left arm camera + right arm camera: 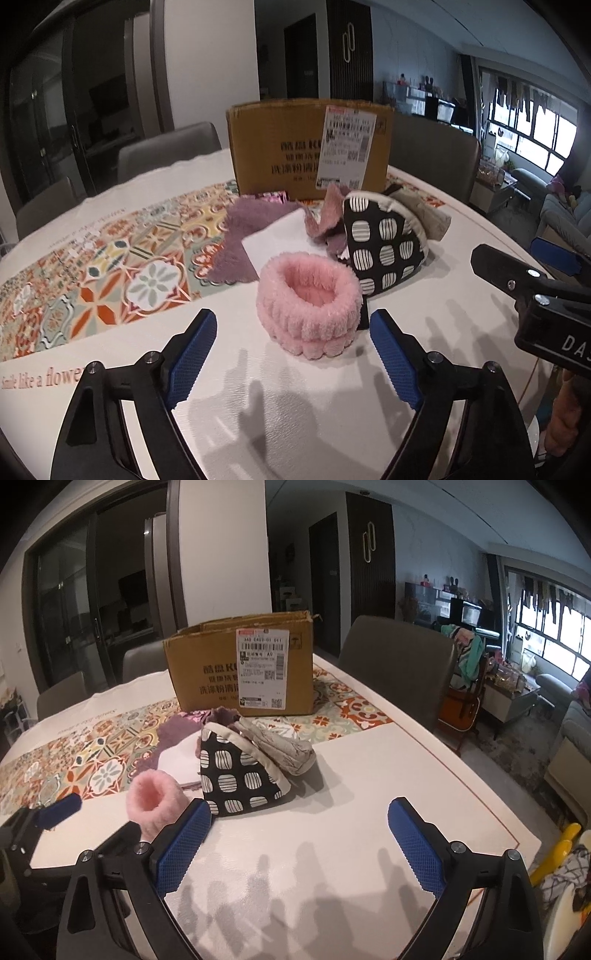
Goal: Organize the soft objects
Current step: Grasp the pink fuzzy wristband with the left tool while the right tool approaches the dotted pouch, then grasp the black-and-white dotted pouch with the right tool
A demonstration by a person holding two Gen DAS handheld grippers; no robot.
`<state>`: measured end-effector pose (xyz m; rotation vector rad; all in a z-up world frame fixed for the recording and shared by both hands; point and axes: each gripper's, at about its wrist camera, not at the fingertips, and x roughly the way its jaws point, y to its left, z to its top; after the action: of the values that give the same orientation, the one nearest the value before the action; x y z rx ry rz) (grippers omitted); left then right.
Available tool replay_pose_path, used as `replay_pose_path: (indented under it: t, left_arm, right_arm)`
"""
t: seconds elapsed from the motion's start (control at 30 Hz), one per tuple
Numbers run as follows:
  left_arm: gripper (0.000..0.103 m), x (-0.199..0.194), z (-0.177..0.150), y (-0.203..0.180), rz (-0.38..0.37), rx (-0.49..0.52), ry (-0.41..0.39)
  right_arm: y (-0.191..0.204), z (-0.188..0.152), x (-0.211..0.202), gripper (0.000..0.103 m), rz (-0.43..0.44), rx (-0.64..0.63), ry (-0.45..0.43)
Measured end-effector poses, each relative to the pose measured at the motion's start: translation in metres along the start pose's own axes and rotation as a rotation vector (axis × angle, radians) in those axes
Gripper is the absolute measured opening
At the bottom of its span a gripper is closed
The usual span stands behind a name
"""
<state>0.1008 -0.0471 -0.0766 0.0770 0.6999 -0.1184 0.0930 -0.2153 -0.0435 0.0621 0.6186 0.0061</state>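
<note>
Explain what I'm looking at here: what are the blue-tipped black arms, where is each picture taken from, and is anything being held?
Both pictures come from fisheye cameras on two hand-held tools, each looking forward along its own two blue-padded fingers. The first shows the left claw, the second the right claw. A person carries them; there is no robot arm. On the table lie a fluffy pink band, a black pouch with white patches, a beige pouch, purple fuzzy cloth and a white sheet, before an open cardboard box. Both claws are open and hold nothing; the left faces the pink band.
</note>
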Motion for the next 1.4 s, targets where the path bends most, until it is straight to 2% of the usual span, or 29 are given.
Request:
replay_pose_path:
  t: [0.37,0.47,0.63,0.73,0.9,1.17,1.3,1.4]
  left_arm:
    - [0.068,0.033,0.004,0.0,-0.032,-0.007,0.064]
    - [0.06,0.037,0.006,0.002,-0.047,-0.019,0.067]
    - [0.035,0.04,0.008,0.007,-0.083,-0.04,0.07]
    - [0.028,0.042,0.009,0.009,-0.099,-0.041,0.07]
    - [0.026,0.038,0.011,0.013,-0.103,-0.049,0.061]
    - [0.025,0.014,0.022,0.027,-0.039,-0.031,-0.043]
    - [0.025,0.015,0.023,0.039,-0.024,-0.046,-0.042]
    - [0.025,0.017,0.022,0.048,-0.017,-0.058,-0.033]
  right_arm:
    - [0.002,0.001,0.032,0.098,0.026,-0.003,0.043]
    - [0.003,0.003,0.037,0.098,0.035,-0.001,0.049]
    - [0.007,0.004,0.045,0.098,0.052,0.002,0.064]
    - [0.009,0.004,0.048,0.098,0.052,0.002,0.068]
    - [0.012,0.006,0.05,0.098,0.051,0.001,0.066]
    - [0.024,0.008,0.053,0.098,0.074,0.007,0.065]
    - [0.034,0.009,0.061,0.098,0.076,-0.003,0.073]
    - [0.041,0.009,0.064,0.092,0.084,-0.004,0.083]
